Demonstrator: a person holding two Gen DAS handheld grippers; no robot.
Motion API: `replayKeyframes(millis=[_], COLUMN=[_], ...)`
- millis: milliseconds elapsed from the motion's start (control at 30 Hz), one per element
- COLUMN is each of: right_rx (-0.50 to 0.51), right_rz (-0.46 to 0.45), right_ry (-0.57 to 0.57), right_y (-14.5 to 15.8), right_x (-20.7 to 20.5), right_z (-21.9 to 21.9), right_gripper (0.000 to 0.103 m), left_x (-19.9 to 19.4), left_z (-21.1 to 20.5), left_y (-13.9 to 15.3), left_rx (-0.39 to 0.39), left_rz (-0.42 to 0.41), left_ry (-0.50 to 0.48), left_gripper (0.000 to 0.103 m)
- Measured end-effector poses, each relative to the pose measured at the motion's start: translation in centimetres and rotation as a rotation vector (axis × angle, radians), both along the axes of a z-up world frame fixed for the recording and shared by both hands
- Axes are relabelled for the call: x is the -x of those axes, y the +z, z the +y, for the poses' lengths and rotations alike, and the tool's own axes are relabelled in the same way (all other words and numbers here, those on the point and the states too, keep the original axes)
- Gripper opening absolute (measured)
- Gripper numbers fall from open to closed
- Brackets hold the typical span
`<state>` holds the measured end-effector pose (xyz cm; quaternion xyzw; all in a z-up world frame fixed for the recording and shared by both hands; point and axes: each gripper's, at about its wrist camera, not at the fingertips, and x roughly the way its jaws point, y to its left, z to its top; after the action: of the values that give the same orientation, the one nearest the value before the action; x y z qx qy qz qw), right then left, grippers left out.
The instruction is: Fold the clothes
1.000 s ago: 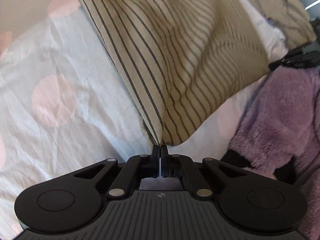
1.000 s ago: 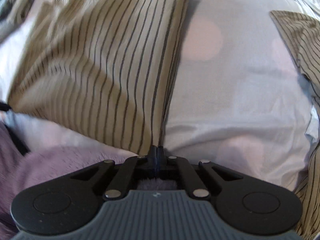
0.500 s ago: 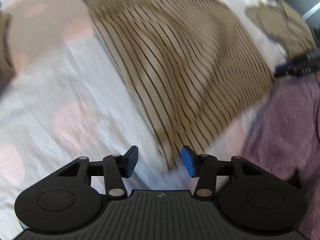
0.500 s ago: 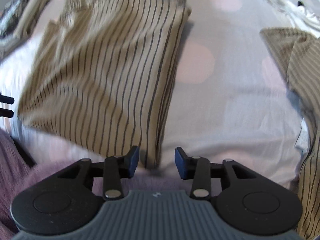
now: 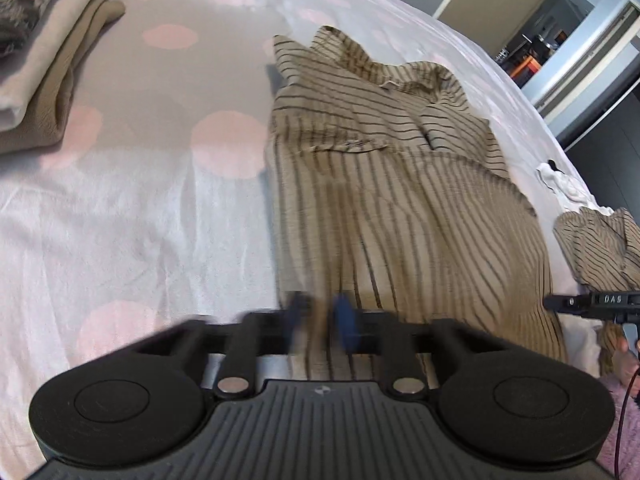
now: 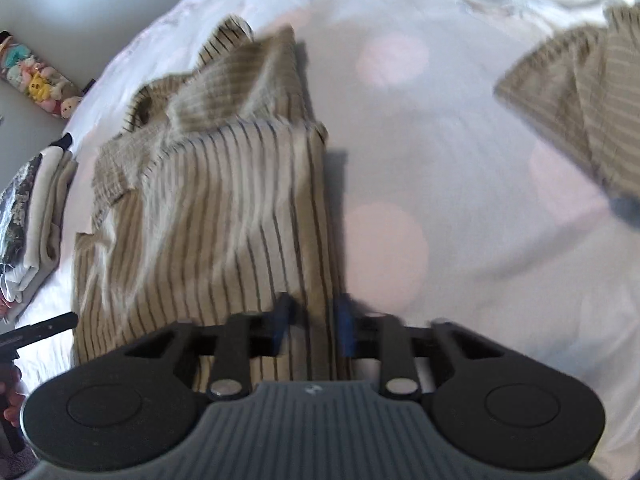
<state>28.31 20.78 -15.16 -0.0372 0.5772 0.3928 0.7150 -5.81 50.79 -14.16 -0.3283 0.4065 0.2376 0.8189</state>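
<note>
change: both grippers let go, re-closing on shirt (image 5: 400, 208) near hem | left gripper (image 5: 320, 320) jaws closing, hem between | right gripper (image 6: 312, 324) same, right edge | shirt flat on bed (image 5: 140, 220), right of folded stack (image 5: 48, 80) | next: 2nd fold

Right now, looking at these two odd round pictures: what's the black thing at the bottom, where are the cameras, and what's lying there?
A person holds a two-finger clamp in each hand, each with a wide-angle camera looking along its fingers. One picture is from the left gripper, the other from the right gripper. Both have just been closing over the near edge of a striped shirt on a spotted bed sheet. The left looks shut on it; the right is too blurred to judge. Folded clothes lie nearby.
</note>
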Motion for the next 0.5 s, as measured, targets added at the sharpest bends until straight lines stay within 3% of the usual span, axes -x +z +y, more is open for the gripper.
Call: replayKeyframes(millis=[67,300,433,500], right_rx=[0.024,0.058,0.045,0.022], right_rz=[-0.011,-0.031,-0.043,-0.052], right_ry=[-0.004,-0.006,-0.065,-0.096], right_y=[-0.3,-1.2,-0.5,0.3], right_x=[0.0,0.3,-0.1,-0.4], right_z=[0.4,1.6,0.4,-0.5], right_gripper=[0.007,0.005,0.012,0.013], left_x=[0.2,0.5,1.3,1.8], left_z=[0.1,0.2,0.1,0.6], left_y=[-0.4,-1.3,-0.1,0.7], left_rx=[-0.018,-0.060,-0.137,-0.147], left_rz=[0.010,0.068,0.088,0.055], left_ry=[0.009,0.041,0.080,0.091], left_gripper=[0.000,0.000,0.001,0.008])
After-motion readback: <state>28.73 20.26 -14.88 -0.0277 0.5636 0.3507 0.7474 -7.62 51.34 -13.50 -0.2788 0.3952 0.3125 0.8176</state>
